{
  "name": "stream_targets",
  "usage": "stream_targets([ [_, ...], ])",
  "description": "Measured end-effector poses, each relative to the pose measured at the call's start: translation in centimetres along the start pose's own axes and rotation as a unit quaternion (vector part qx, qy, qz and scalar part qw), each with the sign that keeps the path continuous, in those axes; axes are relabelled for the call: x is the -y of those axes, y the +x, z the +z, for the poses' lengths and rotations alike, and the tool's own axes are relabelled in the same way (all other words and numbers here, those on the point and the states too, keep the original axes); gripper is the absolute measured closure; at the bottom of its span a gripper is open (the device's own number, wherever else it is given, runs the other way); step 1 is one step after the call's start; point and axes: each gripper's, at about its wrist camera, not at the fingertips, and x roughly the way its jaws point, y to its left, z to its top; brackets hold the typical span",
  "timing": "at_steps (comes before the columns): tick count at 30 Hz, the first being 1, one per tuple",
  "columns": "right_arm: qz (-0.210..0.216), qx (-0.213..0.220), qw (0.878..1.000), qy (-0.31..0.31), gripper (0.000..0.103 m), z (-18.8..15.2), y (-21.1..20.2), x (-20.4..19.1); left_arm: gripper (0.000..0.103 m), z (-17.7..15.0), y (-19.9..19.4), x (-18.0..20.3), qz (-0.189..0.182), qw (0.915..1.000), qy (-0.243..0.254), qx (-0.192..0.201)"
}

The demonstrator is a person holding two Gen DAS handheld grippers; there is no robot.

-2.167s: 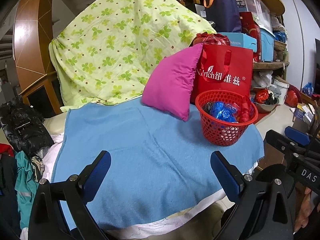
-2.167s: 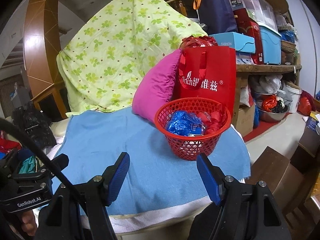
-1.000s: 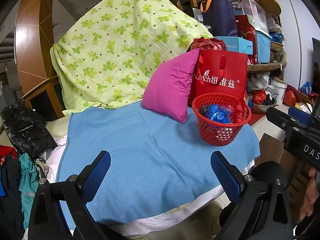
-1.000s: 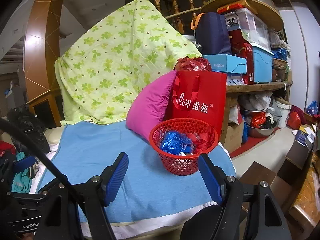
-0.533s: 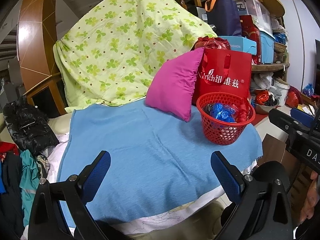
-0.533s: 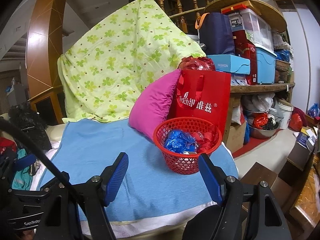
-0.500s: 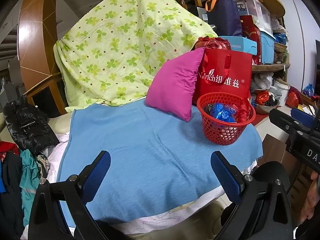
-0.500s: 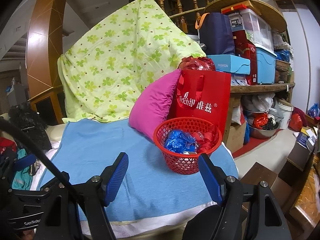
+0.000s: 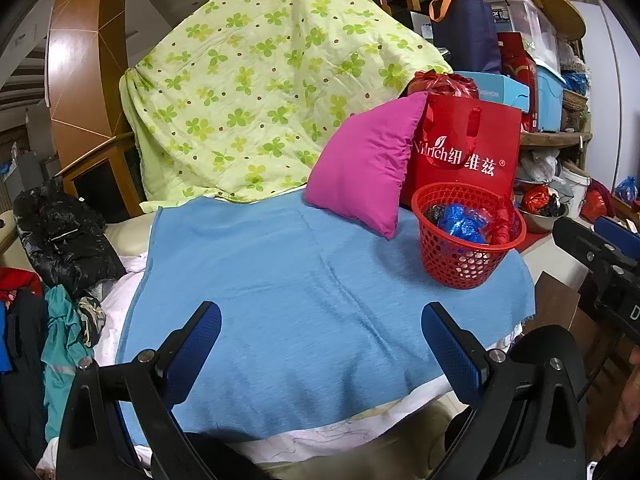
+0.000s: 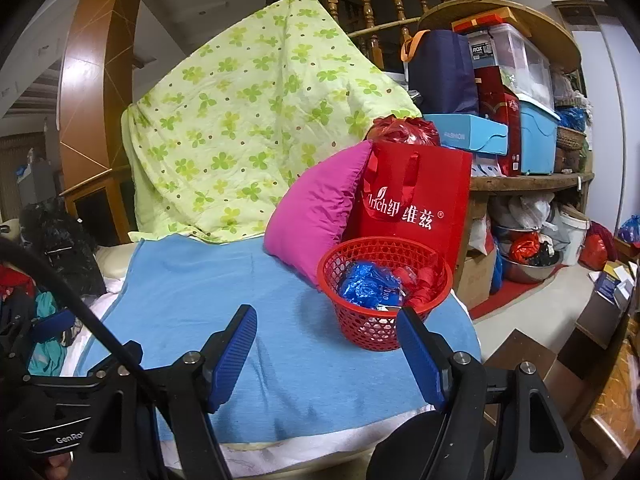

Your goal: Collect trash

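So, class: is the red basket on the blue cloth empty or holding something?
Holding something: the red basket contains crumpled blue wrappers and red ones.

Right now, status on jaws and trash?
Left gripper, right gripper: jaws open, empty. Wrappers in red basket. Blue towel bare, nothing blocking.

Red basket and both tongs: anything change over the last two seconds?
Nothing was picked up or let go. Both views drift only slightly, as the handheld cameras shift. The red basket sits in the same place on the blue towel, in front of the red bag, with the blue wrapper inside. The left tongs and right tongs are open and empty as before.
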Motion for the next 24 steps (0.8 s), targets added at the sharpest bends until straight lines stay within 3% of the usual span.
stream_targets([
  [24, 0.015, -0.012, 0.999, -0.032, 0.028, -0.5, 1.2, -3.7, 0.003, -1.3, 0.7, -3.2, 0.019, 0.9994, -0.026, -0.011],
])
